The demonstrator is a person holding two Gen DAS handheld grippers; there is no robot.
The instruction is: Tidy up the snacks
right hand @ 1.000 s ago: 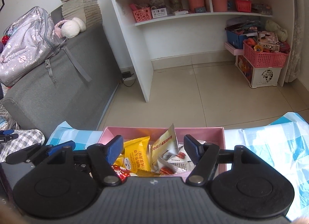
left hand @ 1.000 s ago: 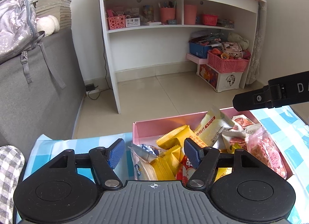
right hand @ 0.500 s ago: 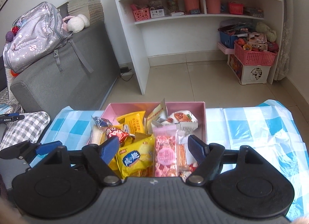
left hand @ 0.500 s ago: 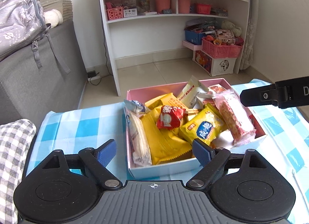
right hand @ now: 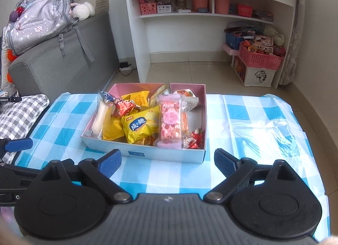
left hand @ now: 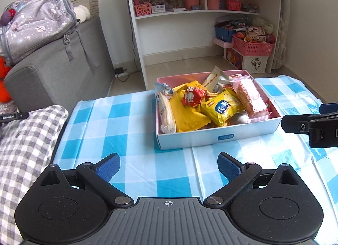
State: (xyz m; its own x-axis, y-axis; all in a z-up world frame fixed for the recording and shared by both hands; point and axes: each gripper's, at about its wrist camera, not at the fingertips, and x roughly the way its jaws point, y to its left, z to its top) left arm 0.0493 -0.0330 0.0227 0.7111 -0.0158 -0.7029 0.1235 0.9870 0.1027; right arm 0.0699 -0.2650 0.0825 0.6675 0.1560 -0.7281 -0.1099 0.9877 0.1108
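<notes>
Evidently the snacks [right hand: 147, 118] — yellow packets, a pink bar, a red wrapper — all lie heaped inside the pink-lined box [right hand: 164, 154], which sits mid-table on the blue checked cloth [right hand: 253, 122]. No loose packet shows on the cloth, so gathering looks done; nothing obvious remains. Left gripper [left hand: 169, 165] and right gripper [right hand: 168, 160] — jaws just opened wide, nothing between them — hang near the box's near side.
</notes>
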